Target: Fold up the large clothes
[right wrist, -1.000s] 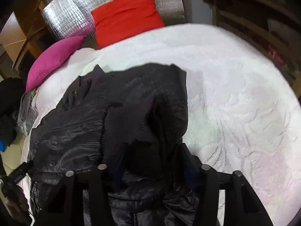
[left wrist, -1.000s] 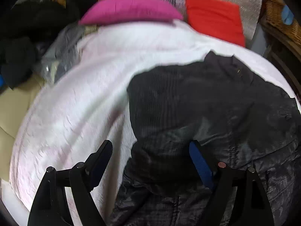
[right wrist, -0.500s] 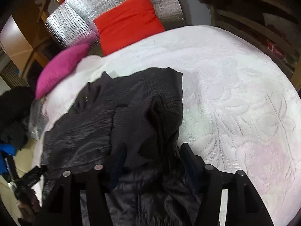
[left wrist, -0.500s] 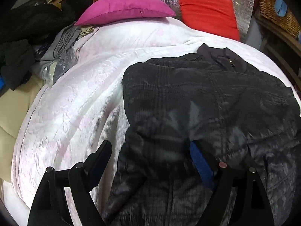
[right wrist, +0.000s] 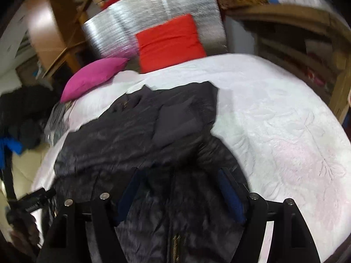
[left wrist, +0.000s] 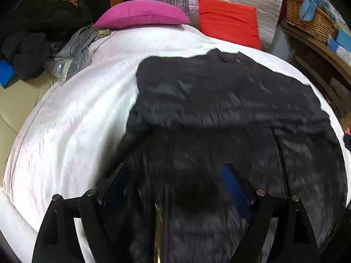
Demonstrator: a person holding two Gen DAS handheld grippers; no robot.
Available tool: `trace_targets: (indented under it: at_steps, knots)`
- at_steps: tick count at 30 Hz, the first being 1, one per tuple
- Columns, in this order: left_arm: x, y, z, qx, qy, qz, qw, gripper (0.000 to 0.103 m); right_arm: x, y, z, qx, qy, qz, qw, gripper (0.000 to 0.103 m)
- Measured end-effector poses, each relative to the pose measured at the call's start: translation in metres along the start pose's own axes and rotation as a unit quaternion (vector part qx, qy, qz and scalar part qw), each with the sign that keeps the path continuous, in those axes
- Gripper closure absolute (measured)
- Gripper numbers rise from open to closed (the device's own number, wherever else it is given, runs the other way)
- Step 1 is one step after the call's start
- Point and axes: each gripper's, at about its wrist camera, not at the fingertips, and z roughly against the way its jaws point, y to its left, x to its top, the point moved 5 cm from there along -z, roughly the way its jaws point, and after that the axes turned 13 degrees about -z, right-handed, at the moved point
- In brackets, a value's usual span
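Drawn back toward the near edge of the bed (right wrist: 285, 114) since the earlier frames, both grippers, with more of the black jacket (left wrist: 219, 114) and its brass zip now showing below them. Right gripper (right wrist: 178, 188) jaws just been opening, spread wide over the fabric with the sleeve no longer pinched between them; pads clear of the cloth as far as can be told (some blur). Left gripper (left wrist: 175, 184) likewise released, fingers parted above the jacket's lower front, nothing clamped.

Lying spread on the white quilted cover, collar toward the head of the bed, hem toward the near edge, one sleeve folded in across the chest on the right-hand side. Probably between folds: sleeves tucked in, hem not yet brought up.

Next move, likely: lowering both claws to the hem at the near edge, pinching each bottom corner, then lifting and carrying it toward the collar. Slippery shell fabric, so a firm bite needed.

Count: one jacket on the bed; two grippers; two cushions at the head, one magenta cushion (left wrist: 140, 14), one red cushion (left wrist: 228, 23); one wicker basket (left wrist: 311, 19) beyond the far right corner.
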Motion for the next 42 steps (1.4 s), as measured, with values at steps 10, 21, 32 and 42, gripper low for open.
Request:
trace_targets:
  at_steps: [10, 21, 32, 42]
  knots:
    - [-0.069, -0.036, 0.045, 0.042, -0.032, -0.085, 0.995, 0.016, -0.071, 0.025, 0.019, -0.009, 0.03, 0.059, 0.998, 0.027]
    - [-0.137, -0.035, 0.083, 0.048, -0.038, -0.08, 0.9949, 0.011, -0.1, 0.008, 0.081, 0.0, -0.004, 0.052, 0.999, 0.027]
    - [-0.194, 0.002, 0.089, -0.014, 0.022, 0.061, 0.9978, 0.011, -0.146, -0.038, 0.119, 0.016, 0.114, 0.02, 0.993, 0.025]
    - [-0.221, 0.018, 0.058, -0.048, 0.092, 0.157, 0.9821, 0.011, -0.19, -0.09, 0.081, -0.018, 0.216, -0.078, 0.973, 0.025]
